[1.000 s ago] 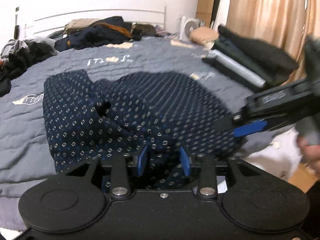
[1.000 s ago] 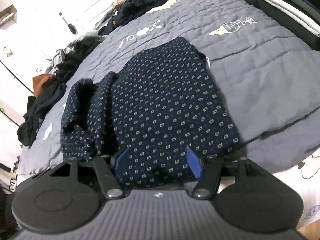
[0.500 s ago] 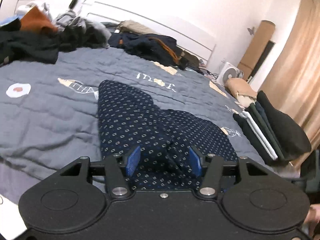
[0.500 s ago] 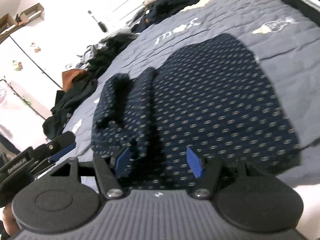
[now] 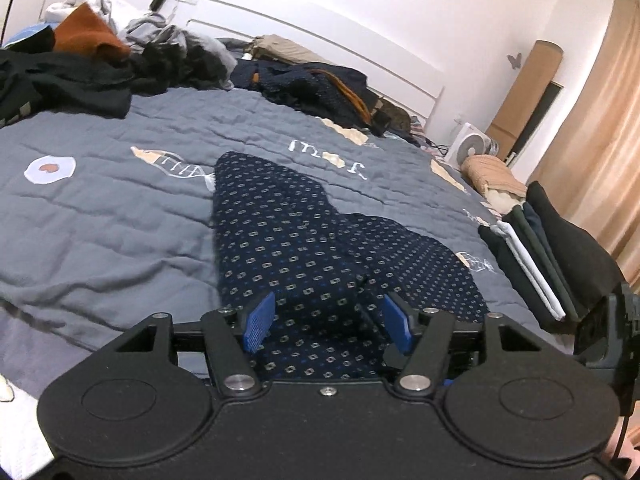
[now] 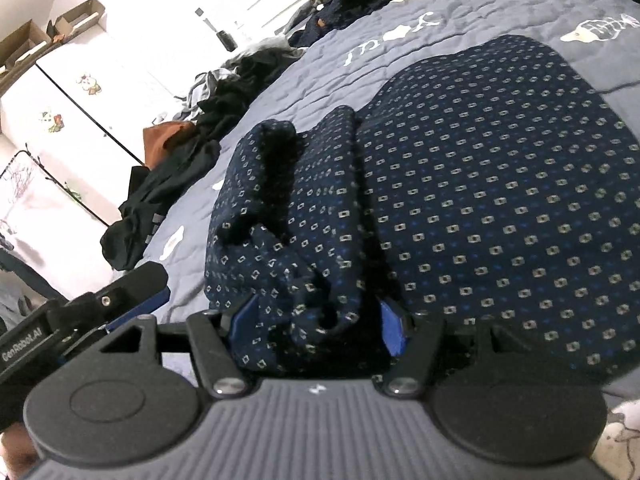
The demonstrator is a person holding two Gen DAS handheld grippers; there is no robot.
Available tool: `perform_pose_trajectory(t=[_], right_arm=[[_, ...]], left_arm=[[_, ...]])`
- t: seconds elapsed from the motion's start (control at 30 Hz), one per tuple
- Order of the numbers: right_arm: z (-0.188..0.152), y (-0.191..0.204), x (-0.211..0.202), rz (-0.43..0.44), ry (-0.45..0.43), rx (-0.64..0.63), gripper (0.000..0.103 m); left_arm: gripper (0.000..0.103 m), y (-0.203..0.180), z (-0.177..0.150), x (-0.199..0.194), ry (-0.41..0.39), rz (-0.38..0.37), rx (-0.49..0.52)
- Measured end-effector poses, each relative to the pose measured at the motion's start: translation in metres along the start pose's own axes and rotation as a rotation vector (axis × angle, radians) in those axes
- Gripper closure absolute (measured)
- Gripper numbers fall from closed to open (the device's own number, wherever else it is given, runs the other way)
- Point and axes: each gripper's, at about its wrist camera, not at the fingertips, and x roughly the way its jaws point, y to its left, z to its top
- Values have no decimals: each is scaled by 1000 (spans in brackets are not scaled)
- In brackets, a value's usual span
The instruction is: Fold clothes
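A navy patterned garment (image 5: 288, 240) lies on the grey quilt (image 5: 100, 216) of a bed, at its near edge, partly folded.

In the left wrist view the left claw (image 5: 326, 318) sits low at the garment's near edge. Its blue pads (image 5: 259, 316) stand wide apart with a thick fold of cloth between them; neither pad visibly presses the cloth. From here the garment runs away as a long strip that narrows to a rounded far end, with a lower flap spreading to the right. Bare quilt lies open to the left and beyond the far end. To the right, near the bed's edge, stands a stack of folded clothes (image 5: 544, 256), just apart from the flap. Loose clothes (image 5: 80, 64) are heaped along the far left and by the headboard (image 5: 320, 48).

In the right wrist view the right claw (image 6: 316, 322) is also at the near edge, jaws wide, with a bunched, rolled part of the garment between the pads (image 6: 390, 330). Whether they touch the cloth cannot be told. To the right the garment lies broad and flat, its far edge rounded, its near edge reaching the quilt's rim. To the left the rolled layers end in a thick edge, then a strip of bare quilt, then the left claw (image 6: 136, 300) low at the side. Dark clothes (image 6: 168, 184) lie at the far left edge.
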Motion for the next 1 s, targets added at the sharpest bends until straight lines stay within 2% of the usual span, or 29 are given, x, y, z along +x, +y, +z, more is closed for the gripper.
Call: perform_pose_trajectory(t=[0.1, 0.17, 0.2, 0.23, 0.27, 0.3, 0.37, 0.47, 0.6, 0.67, 0.7, 0.77, 0.8, 1.0], right_arm=[[-2, 5, 3, -7, -28, -14, 41], [-2, 10, 1, -17, -48, -33, 46], [-2, 13, -1, -21, -60, -46, 57], [-2, 16, -2, -26, -72, -63, 74], [-1, 18, -4, -30, -85, -80, 84], [-1, 21, -6, -32, -93, -96, 88], [-1, 22, -5, -25, -86, -108, 88], [-2, 20, 4, -20, -61, -95, 81], [-4, 20, 14, 0, -15, -90, 55], [-7, 22, 16, 3, -13, -99, 54], [-8, 23, 16, -1, -21, -107, 55], [-10, 25, 15, -20, -32, -117, 68], [-10, 25, 15, -29, -35, -116, 84], [-2, 17, 2, 4, -52, -28, 89]], left_arm=[[44, 6, 1, 0, 2, 15, -12], [44, 9, 1, -1, 2, 21, -16], [44, 11, 2, -2, 1, 24, -18], [44, 13, 2, -3, 0, 27, -21], [44, 14, 3, -3, -1, 30, -23], [44, 15, 3, -4, -1, 31, -25], [44, 17, 3, -5, 0, 35, -28], [44, 17, 3, -6, 0, 38, -26], [44, 18, 2, -7, 2, 43, -28], [44, 19, 2, -7, 2, 45, -30], [44, 19, 2, -7, 3, 47, -30], [44, 20, 2, -7, 3, 49, -32], [44, 20, 2, -8, 3, 52, -31], [44, 23, 3, -8, -1, 60, -35]])
